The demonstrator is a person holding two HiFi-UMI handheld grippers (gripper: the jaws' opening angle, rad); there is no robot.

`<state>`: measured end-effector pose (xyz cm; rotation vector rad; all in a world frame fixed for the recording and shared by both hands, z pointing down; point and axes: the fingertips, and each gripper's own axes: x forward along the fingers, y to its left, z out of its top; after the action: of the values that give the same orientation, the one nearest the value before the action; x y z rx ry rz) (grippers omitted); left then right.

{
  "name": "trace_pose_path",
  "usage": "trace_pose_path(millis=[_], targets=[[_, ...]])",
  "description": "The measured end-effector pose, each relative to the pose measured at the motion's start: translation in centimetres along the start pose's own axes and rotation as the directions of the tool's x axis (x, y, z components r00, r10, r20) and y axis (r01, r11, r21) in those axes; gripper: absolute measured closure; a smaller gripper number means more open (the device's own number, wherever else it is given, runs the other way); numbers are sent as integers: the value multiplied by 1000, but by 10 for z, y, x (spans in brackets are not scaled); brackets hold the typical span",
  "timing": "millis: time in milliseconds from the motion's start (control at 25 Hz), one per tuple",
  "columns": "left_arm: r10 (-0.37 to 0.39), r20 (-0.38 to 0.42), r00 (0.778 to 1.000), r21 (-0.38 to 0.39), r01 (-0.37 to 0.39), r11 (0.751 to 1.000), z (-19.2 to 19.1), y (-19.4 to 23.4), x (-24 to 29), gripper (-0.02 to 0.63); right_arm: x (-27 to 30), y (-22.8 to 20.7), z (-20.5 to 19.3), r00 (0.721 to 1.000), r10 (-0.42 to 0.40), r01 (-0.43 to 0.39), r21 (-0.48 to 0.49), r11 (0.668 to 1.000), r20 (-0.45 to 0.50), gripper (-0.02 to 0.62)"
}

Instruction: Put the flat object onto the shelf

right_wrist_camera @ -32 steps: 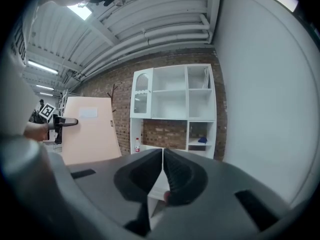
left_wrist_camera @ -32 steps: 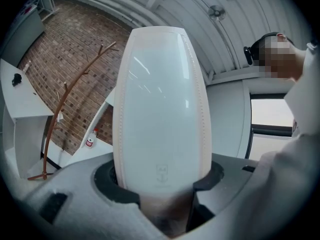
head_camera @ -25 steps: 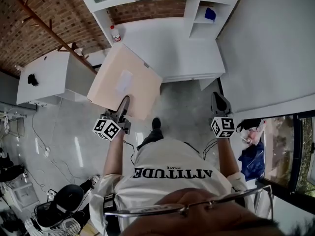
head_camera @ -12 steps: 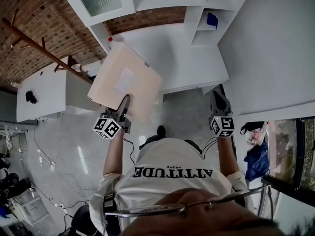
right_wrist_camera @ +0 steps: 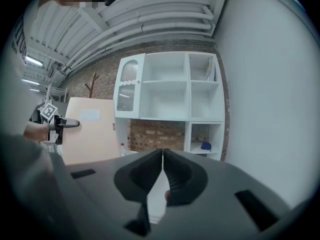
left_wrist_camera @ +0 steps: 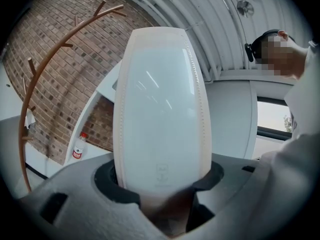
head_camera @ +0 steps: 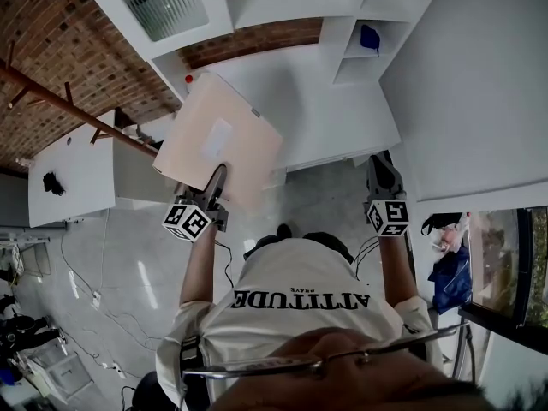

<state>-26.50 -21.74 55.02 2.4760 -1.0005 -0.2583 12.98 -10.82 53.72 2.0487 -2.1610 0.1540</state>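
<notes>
**Status:** carrying stage; placement not done.

- **Left gripper** [head_camera: 215, 181]: clamped on the near end of the flat board [head_camera: 218, 135]. The board is in the air, short of the white shelf unit [head_camera: 300, 92] and not touching it.
- **Right gripper** [head_camera: 382, 176]: closed, holding nothing.
- **Remaining, in my judgement:** 3 steps, namely reach the shelf, set the board on it, and let go.

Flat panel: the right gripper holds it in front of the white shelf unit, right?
No: the left gripper holds the flat panel in front of the white shelf unit, as the left gripper view shows, jaws closed on its edge. The right gripper is shut and empty.
</notes>
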Motion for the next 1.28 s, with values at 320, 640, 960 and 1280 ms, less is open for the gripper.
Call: trace_pose_path(millis=[320, 640, 960, 1280], targets=[[21, 4, 1000, -1, -21, 1000, 5, 3, 16, 337, 24, -10, 7, 1000, 25, -25, 5, 1000, 8, 566], [85, 35, 996, 0, -85, 996, 0, -7, 39, 337, 59, -34, 9, 995, 99, -99, -5, 995, 3, 566], [150, 112, 982, -114, -137, 984, -12, -33, 66, 337, 91, -68, 21, 982, 189, -189, -31, 982, 15, 566], [156, 165, 974, -222, -117, 968, -10, -49, 98, 337, 118, -84, 32, 967, 252, -250, -54, 967, 27, 566]])
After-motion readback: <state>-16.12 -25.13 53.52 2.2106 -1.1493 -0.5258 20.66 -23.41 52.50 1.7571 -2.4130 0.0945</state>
